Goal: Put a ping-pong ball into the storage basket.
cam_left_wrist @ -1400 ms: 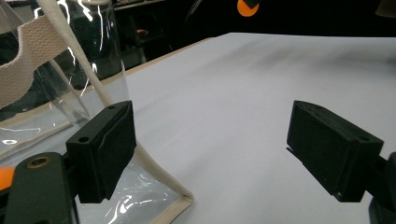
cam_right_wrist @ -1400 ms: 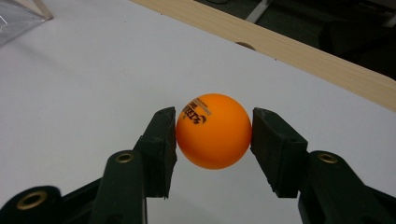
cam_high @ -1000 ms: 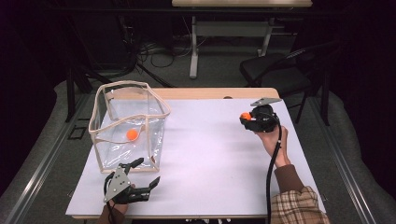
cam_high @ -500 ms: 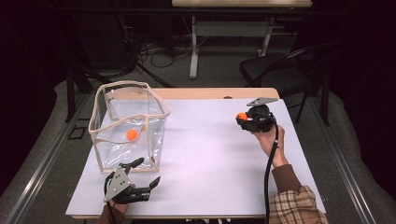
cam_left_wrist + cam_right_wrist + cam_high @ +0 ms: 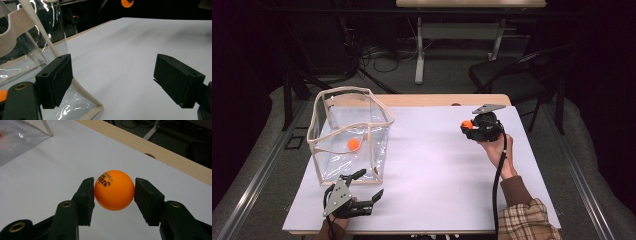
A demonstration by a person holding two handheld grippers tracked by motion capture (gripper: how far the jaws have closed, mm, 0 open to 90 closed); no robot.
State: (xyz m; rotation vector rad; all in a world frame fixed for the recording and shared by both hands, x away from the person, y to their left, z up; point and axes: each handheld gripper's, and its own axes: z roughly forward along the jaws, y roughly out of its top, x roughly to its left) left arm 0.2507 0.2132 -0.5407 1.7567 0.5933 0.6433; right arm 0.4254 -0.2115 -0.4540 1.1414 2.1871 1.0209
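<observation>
An orange ping-pong ball (image 5: 114, 190) with black print sits clamped between the two jaws of my right gripper (image 5: 114, 198), held a little above the white table. In the high view that gripper (image 5: 466, 128) is at the table's right, with the ball (image 5: 467, 123) at its left-pointing tip. A clear plastic bag (image 5: 349, 132) with cream trim stands open at the left, a second orange ball (image 5: 354, 145) on its bottom. My left gripper (image 5: 371, 183) rests open near the front edge, just in front of the bag. Its jaws (image 5: 115, 80) hold nothing, and one stands beside the bag's corner (image 5: 98, 107).
The white table sheet (image 5: 437, 165) spreads wide between the two grippers. A wooden table edge (image 5: 162, 152) runs along the far side. Beyond it stand a dark chair (image 5: 507, 75) and a desk leg with cables on the floor.
My right gripper has shifted slightly to the left with the ball still in it. The left gripper and the bag have not moved.
</observation>
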